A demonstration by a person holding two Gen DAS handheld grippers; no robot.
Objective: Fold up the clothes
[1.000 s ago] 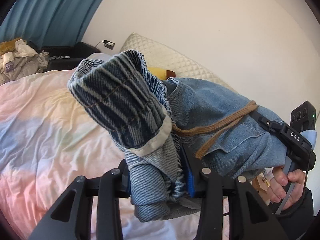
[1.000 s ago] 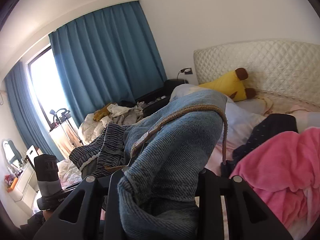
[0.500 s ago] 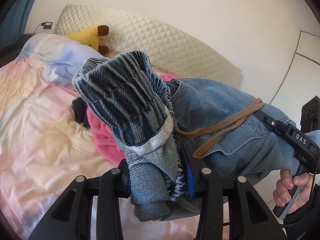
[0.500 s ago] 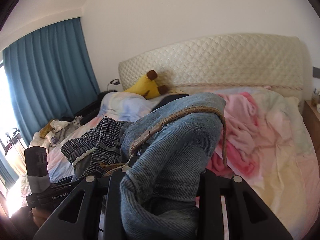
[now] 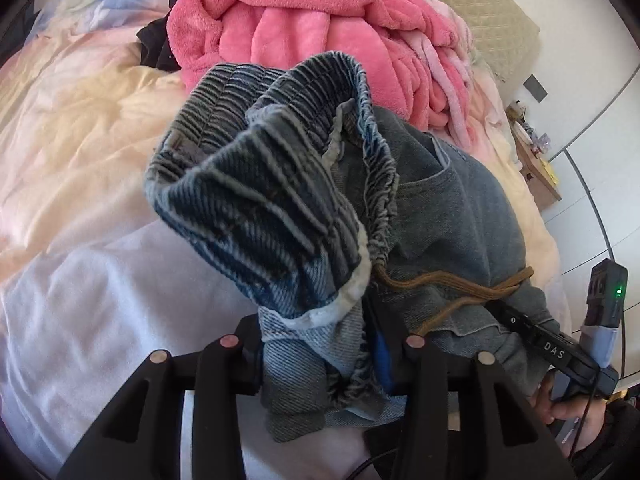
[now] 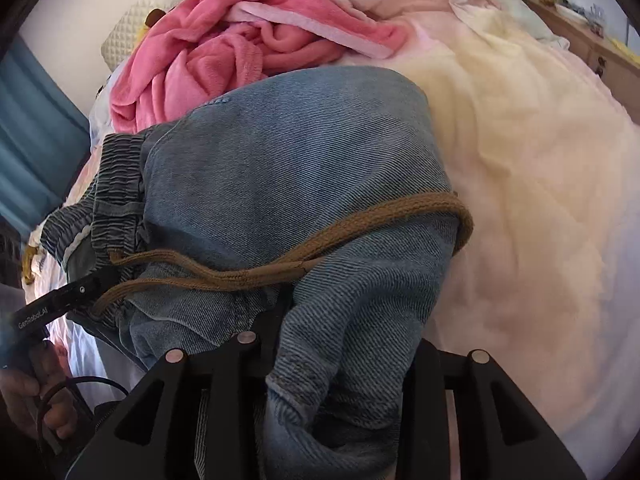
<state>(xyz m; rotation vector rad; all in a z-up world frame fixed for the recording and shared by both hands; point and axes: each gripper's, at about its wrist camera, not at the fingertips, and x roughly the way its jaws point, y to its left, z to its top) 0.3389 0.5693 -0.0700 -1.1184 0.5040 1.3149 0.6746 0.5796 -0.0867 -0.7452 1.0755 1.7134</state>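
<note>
Both cameras have swung down from the headboard toward the bed [image 6: 520,184]. Left gripper [image 5: 320,360] and right gripper [image 6: 332,364] each stay clamped on the denim shorts [image 6: 288,168], holding them spread above the bedding, probably for laying flat.

The left gripper [image 5: 320,360] has its jaws clamped on a bunch of the denim garment [image 5: 440,220], its black finger frames angled down toward the bed [image 5: 80,160]. The right gripper [image 6: 332,372] likewise pinches a fold of the same denim between closed jaws. Each tool shows in the other's view: the right hand [image 5: 568,408] wraps its handle beside the denim, and the left hand [image 6: 36,396] grips its trigger below the waistband.
</note>
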